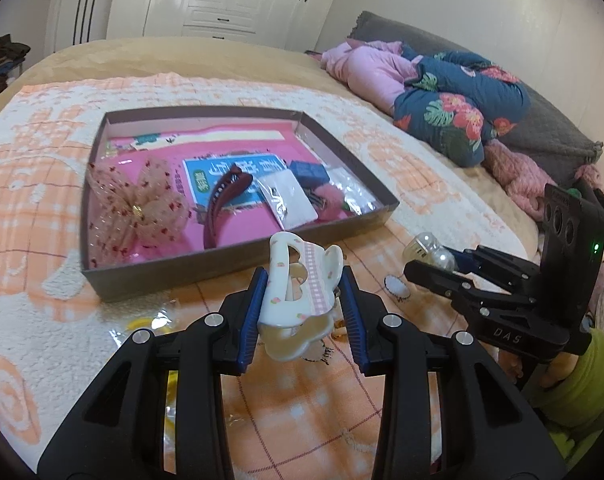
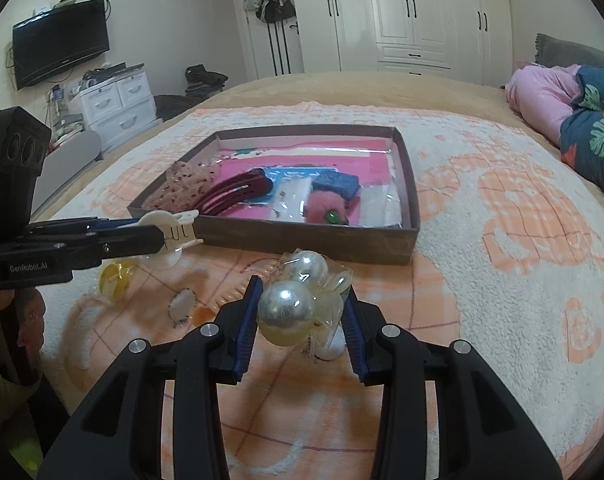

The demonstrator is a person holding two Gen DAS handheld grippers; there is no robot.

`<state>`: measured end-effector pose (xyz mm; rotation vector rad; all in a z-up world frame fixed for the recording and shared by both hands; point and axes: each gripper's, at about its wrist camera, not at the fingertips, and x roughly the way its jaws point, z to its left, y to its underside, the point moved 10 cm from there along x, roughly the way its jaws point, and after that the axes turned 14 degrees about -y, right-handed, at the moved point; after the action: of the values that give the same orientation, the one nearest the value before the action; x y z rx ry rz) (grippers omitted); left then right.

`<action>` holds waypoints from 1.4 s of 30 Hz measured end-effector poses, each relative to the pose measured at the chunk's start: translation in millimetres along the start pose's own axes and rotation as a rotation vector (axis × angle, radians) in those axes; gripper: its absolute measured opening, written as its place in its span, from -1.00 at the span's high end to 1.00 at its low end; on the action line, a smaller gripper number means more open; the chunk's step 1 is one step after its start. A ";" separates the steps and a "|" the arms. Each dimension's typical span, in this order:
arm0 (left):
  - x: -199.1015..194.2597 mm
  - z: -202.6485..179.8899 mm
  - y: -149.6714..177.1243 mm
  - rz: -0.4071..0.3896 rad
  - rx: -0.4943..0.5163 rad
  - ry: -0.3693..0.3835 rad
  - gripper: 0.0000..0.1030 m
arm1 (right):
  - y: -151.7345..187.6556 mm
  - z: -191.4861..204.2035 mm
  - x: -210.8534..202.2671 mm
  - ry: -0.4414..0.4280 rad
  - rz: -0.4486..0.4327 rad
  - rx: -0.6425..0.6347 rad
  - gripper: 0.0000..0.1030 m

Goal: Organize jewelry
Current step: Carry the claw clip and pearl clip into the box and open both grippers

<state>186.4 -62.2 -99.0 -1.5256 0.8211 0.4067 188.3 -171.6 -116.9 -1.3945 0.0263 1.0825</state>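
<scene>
My left gripper [image 1: 302, 304] is shut on a white flowered hair claw clip [image 1: 298, 292], held above the blanket just in front of the brown box [image 1: 238, 258]. It shows from the side in the right wrist view [image 2: 158, 236]. My right gripper [image 2: 302, 312] is shut on a clear packet of large pearl beads [image 2: 298, 300], also in front of the box [image 2: 310, 240]. It shows in the left wrist view [image 1: 426, 266] to the right. The box holds a lace bow [image 1: 138, 204], a dark red hair clip [image 1: 222, 200], a blue item [image 2: 336, 184] and a pink pompom [image 2: 326, 204].
A yellow clear item [image 2: 114, 276] and a comb [image 2: 230, 288] lie on the orange-and-white blanket [image 2: 502, 240] near the box. Pink and floral bedding [image 1: 442, 96] is piled at the right. A wardrobe [image 2: 402, 16] and a TV [image 2: 60, 42] stand beyond the bed.
</scene>
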 end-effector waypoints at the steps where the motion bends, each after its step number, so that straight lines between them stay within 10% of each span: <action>1: -2.8 2.0 -1.8 -0.009 -0.004 -0.001 0.45 | -1.1 1.7 -0.2 -0.002 -0.001 -0.004 0.29; 42: 13.2 75.1 -64.2 -0.113 -0.130 -0.076 0.45 | -73.4 14.0 63.3 -0.003 -0.017 -0.080 0.29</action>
<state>256.5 3.8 -73.3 -1.6580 0.6568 0.4386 260.5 -109.2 -94.7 -1.4622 -0.0311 1.0814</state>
